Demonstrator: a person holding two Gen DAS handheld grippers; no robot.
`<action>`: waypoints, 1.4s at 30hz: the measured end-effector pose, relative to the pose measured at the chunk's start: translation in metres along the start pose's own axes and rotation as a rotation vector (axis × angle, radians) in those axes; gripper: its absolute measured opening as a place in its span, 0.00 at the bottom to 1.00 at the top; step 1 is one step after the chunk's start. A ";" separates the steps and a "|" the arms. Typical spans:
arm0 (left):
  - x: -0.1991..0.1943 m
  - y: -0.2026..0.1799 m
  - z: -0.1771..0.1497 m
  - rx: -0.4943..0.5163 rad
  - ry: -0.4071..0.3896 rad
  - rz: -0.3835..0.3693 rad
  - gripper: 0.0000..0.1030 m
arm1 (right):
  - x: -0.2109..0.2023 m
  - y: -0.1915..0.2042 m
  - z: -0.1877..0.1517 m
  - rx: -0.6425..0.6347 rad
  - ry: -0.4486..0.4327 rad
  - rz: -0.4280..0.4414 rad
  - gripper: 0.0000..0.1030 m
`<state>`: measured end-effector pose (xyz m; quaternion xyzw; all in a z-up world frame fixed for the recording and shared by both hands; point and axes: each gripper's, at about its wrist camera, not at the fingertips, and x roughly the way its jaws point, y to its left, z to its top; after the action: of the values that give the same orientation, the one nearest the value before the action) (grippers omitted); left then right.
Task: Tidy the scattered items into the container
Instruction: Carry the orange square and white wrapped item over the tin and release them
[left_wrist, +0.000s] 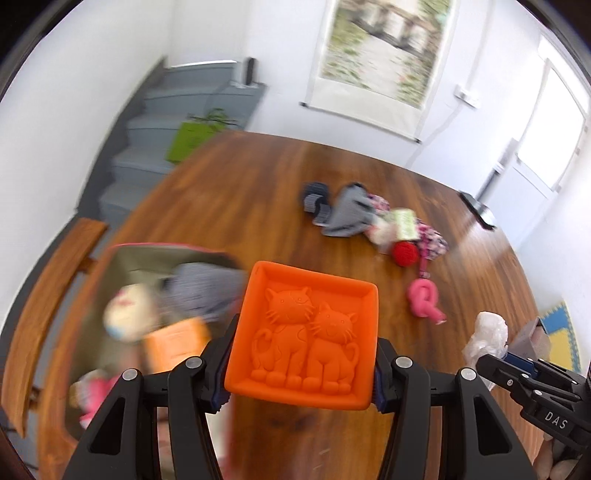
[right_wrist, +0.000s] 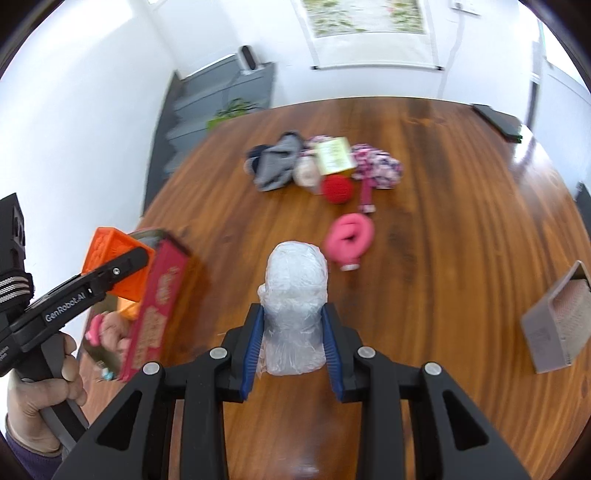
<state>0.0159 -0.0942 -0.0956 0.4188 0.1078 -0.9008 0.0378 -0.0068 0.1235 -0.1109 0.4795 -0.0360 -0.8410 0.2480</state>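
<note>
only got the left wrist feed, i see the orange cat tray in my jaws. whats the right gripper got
Observer: The right gripper is shut on a crumpled clear plastic bag, held upright between its blue pads.
Operator: anything on the table off to the right i cant see
Observer: A grey basket lies tipped on the table's right edge.
Operator: is my tray over the container yet
Observer: From the right wrist, the orange tray hangs at the near rim of the pink-sided container.
</note>
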 end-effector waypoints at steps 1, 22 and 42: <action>-0.006 0.011 -0.001 -0.012 -0.004 0.018 0.56 | 0.000 0.011 -0.002 -0.017 0.002 0.015 0.34; 0.021 0.148 0.042 0.006 0.039 0.037 0.56 | 0.034 0.157 0.004 -0.092 0.002 0.086 0.34; 0.003 0.209 0.043 -0.107 -0.002 -0.030 0.99 | 0.076 0.236 0.005 -0.160 0.066 0.163 0.34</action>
<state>0.0151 -0.3070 -0.1045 0.4139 0.1618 -0.8946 0.0468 0.0476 -0.1183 -0.0981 0.4812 0.0003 -0.8019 0.3541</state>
